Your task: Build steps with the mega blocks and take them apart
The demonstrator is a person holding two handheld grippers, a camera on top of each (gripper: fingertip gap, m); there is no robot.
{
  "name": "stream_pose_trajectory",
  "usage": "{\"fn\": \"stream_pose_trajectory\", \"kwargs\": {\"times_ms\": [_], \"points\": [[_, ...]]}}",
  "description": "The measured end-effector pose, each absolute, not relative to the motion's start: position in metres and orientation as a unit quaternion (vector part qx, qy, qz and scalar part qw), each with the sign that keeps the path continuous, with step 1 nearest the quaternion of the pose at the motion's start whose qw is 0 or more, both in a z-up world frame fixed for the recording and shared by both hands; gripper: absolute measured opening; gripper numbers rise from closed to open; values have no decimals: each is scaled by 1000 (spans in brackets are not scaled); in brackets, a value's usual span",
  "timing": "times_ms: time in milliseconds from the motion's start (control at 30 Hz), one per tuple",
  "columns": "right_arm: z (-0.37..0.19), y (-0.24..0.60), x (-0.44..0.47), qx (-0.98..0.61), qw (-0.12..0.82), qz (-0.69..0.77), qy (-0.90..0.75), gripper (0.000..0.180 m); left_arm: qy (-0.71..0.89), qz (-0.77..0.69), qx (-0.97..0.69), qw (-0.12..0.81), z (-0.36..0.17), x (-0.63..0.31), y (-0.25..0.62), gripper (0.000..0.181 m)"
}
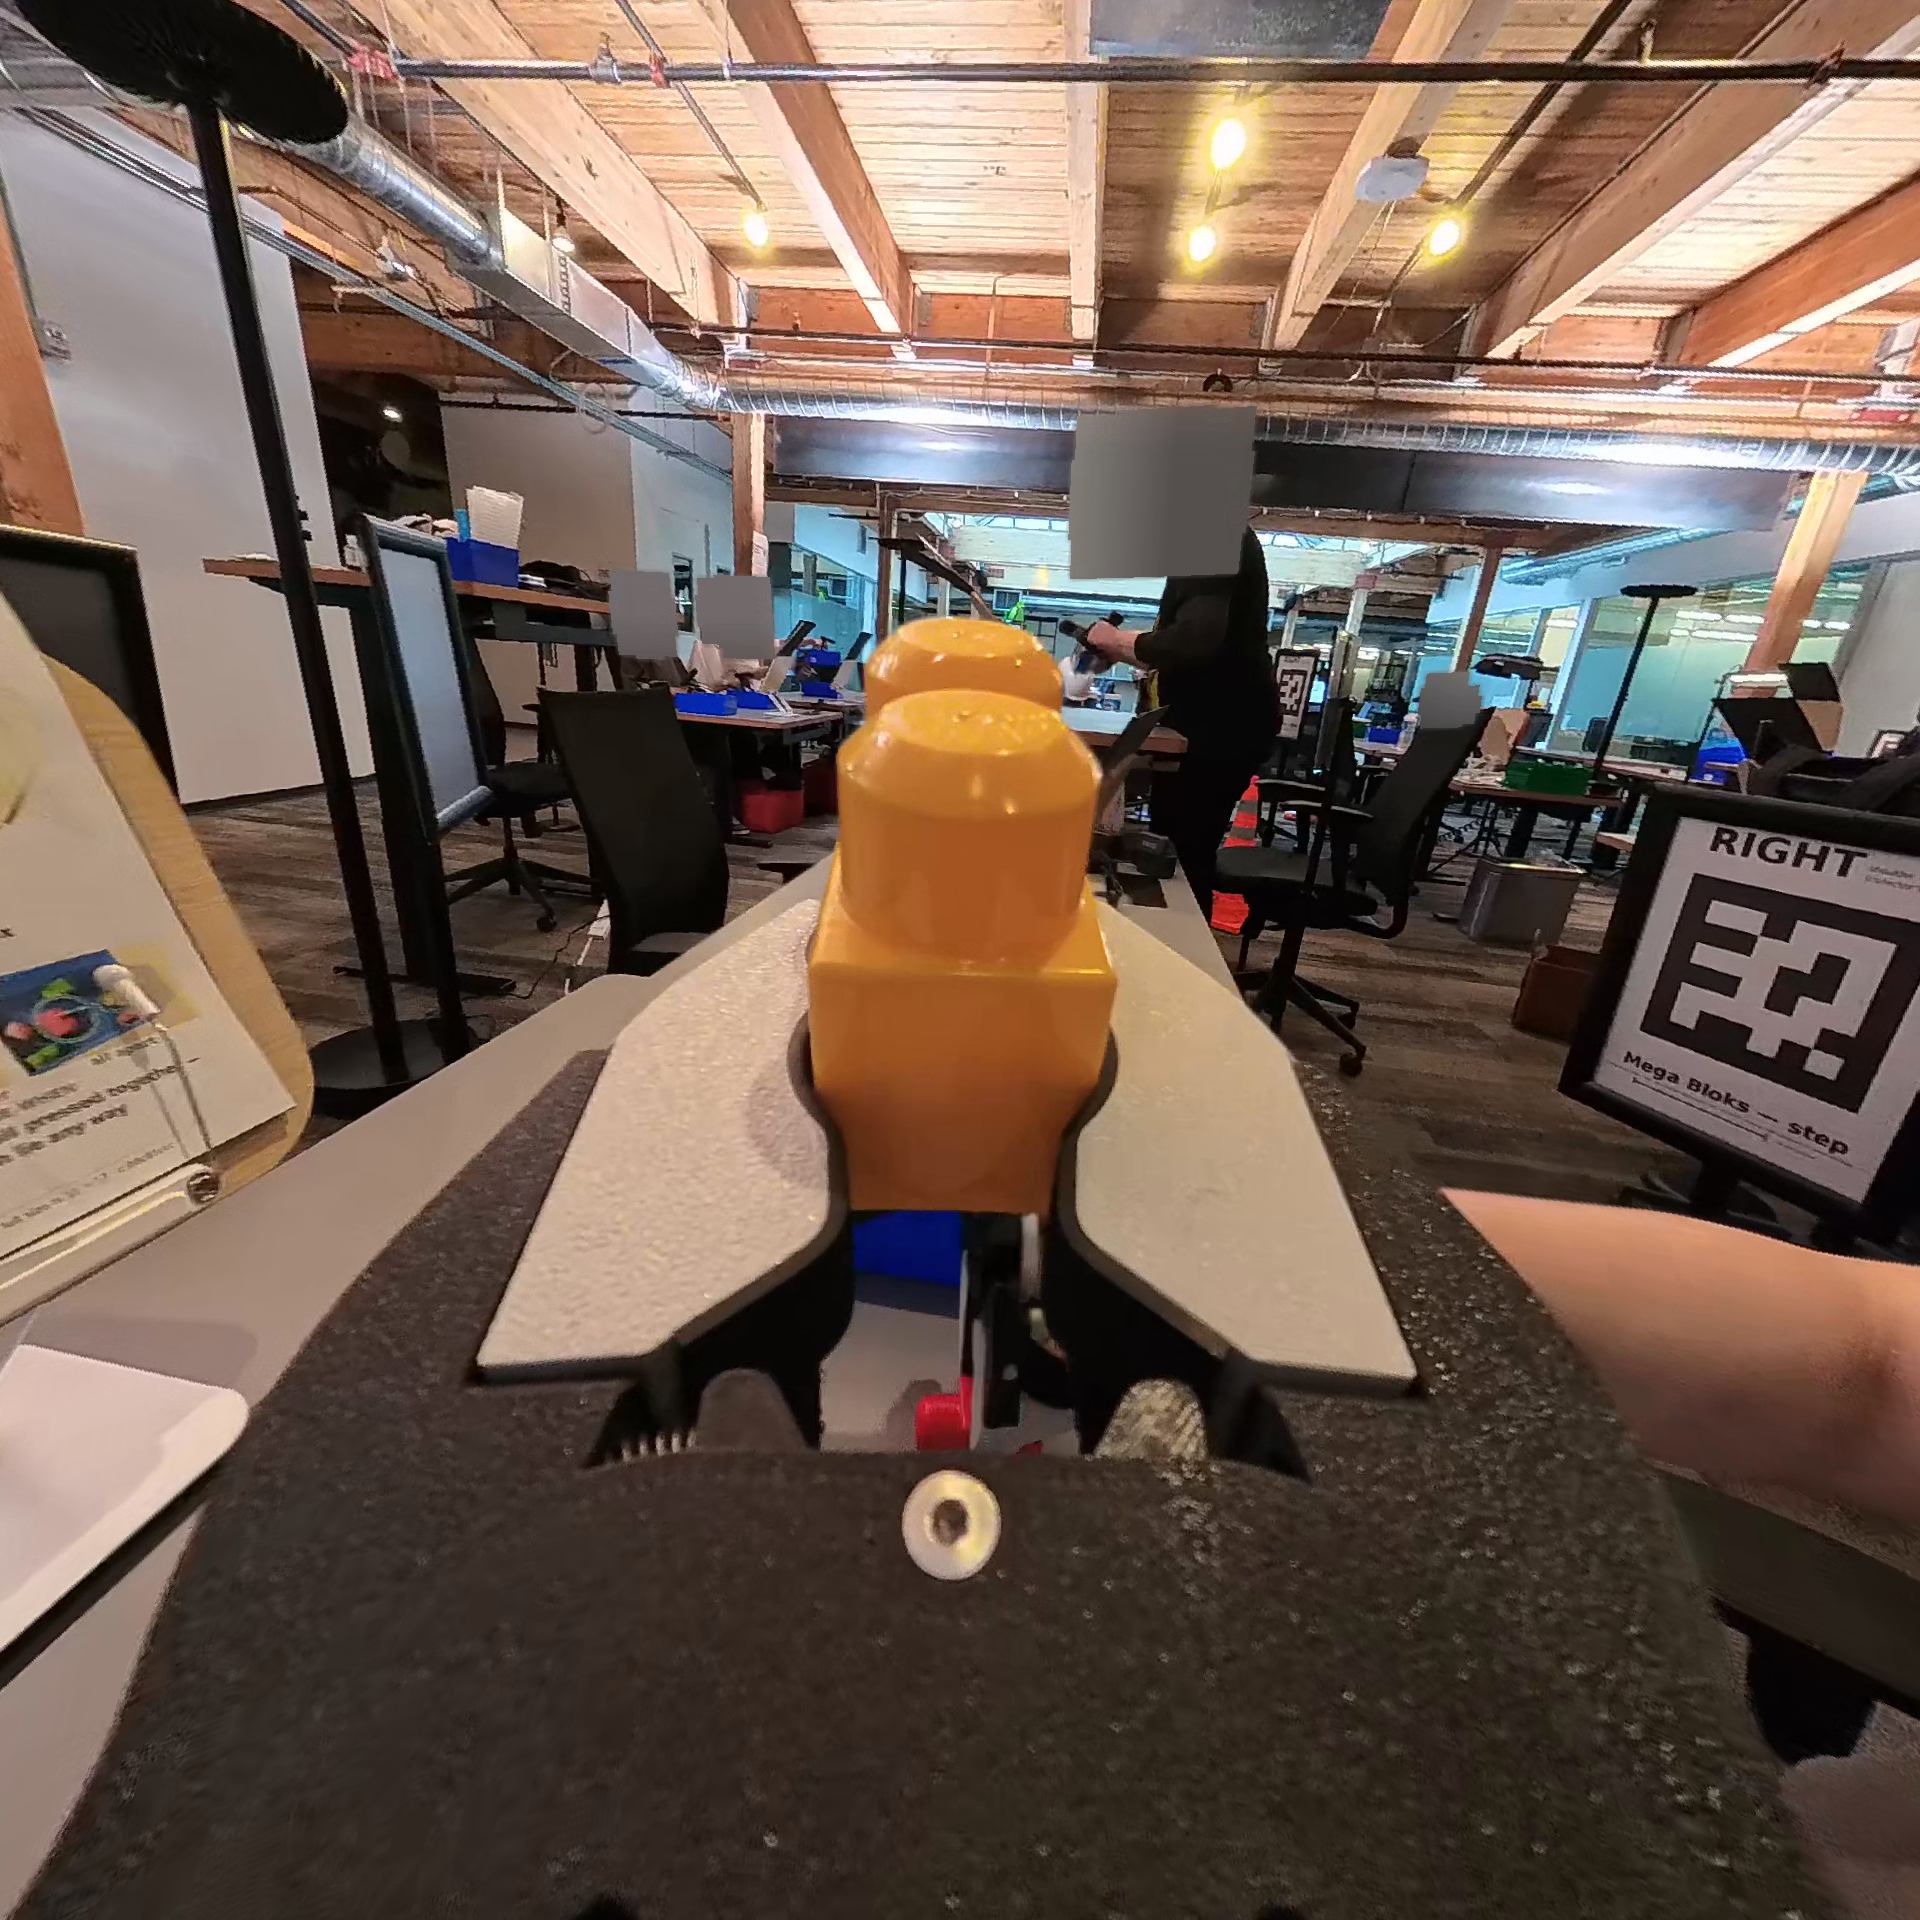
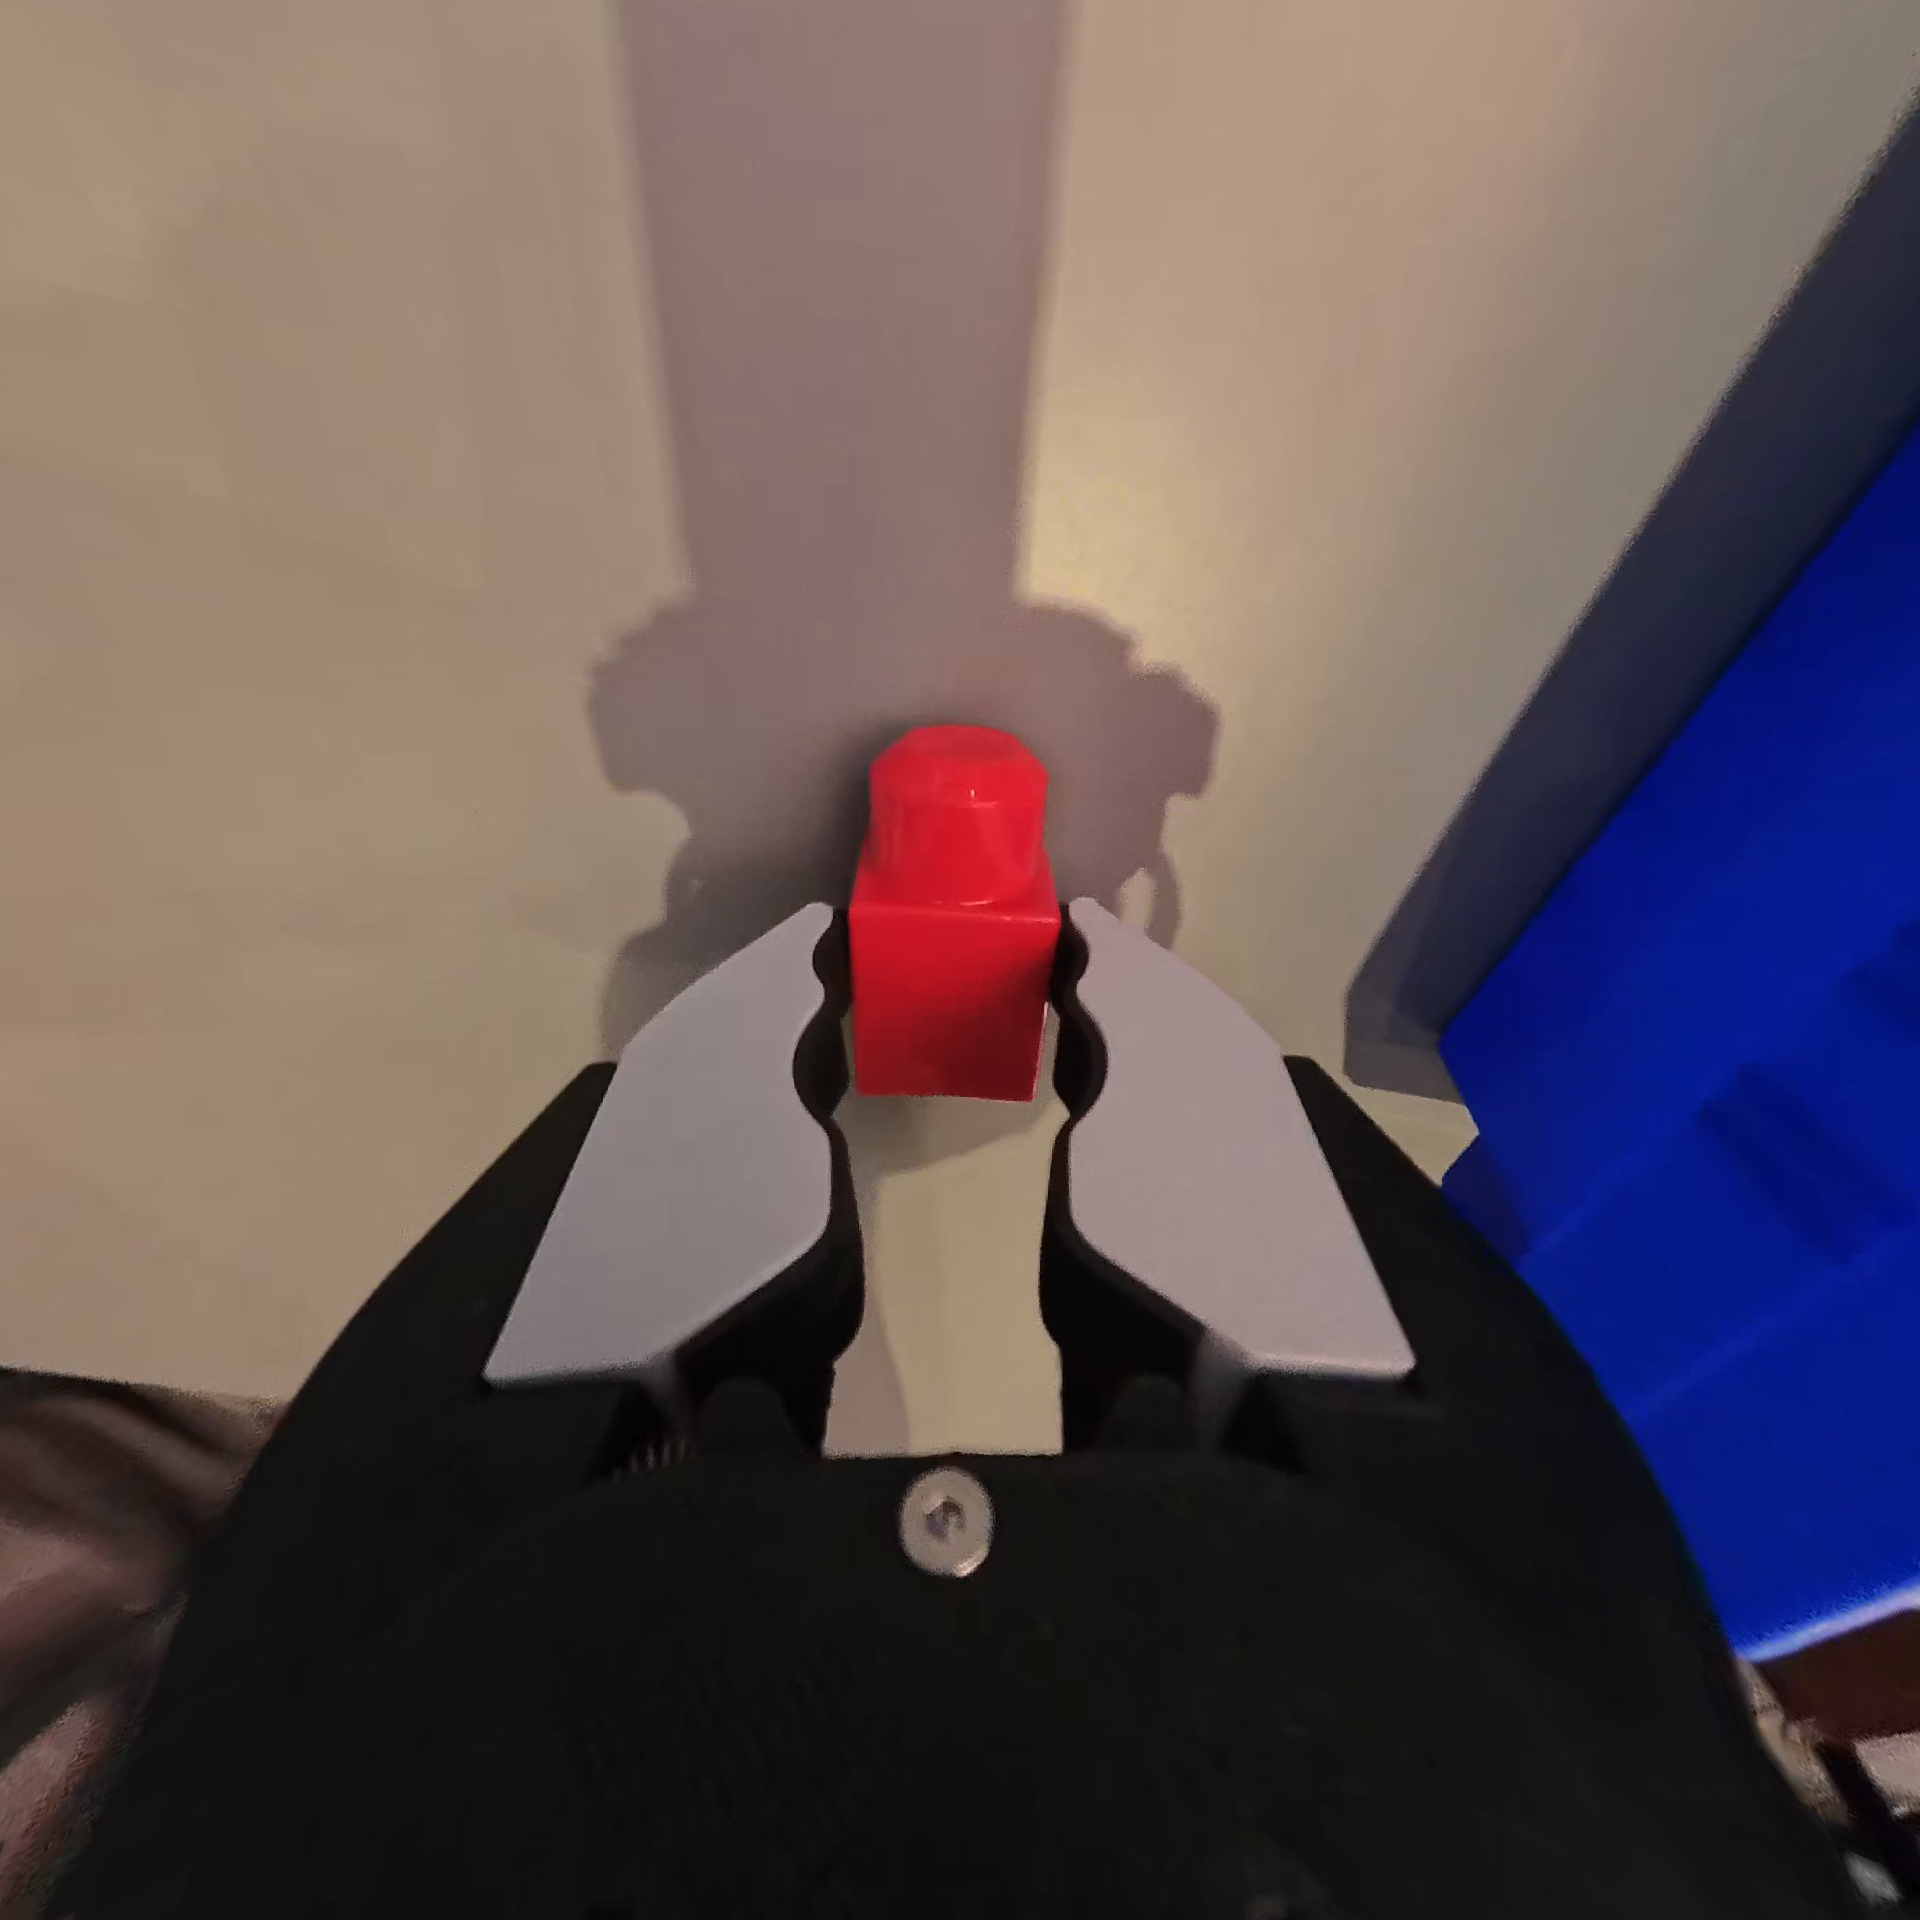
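Red block [image 2: 945,997] pinched in right tool [image 2: 948,925].

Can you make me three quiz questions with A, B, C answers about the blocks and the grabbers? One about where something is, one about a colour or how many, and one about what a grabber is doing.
1. Where is the red block?
A. Between the right gripper's fingers
B. Inside the blue bin
C. On top of the orange block

2. How many round studs show on the orange block?
A. One
B. Two
C. Four

3. What is the left gripper doing?
A. Wide open with nothing in it
B. Closed on the orange block
C. Closed on a green block

Answers:
1 A: in the right wrist view both fingers press the red block's sides, with the bin off to the right.
2 B: in the left wrist view one stud stands behind the other.
3 B: in the left wrist view the fingers hug the orange block's sides.
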State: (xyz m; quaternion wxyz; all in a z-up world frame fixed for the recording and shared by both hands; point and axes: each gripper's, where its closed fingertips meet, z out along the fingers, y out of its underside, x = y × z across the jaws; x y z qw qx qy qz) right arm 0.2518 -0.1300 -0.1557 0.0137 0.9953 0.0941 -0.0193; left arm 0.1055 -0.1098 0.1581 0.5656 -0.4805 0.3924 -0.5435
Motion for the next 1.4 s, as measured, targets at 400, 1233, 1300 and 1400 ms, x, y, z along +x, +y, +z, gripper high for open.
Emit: {"fn": "stream_pose_trajectory", "kwargs": {"times_ms": [400,1233,1300,1400], "points": [[58,-58,196,734,-538,-329,251,37,325,-538,-496,599,162,68,-69,40],[102,-54,137,621,-460,-539,335,37,409,-650,-542,342,50,166,-86,40],[96,-50,139,640,-443,-538,322,37,400,-663,-542,326,44,168,-85,40],[81,-48,140,665,-415,-526,331,37,394,-667,-552,308,34,170,-82,40]]}}
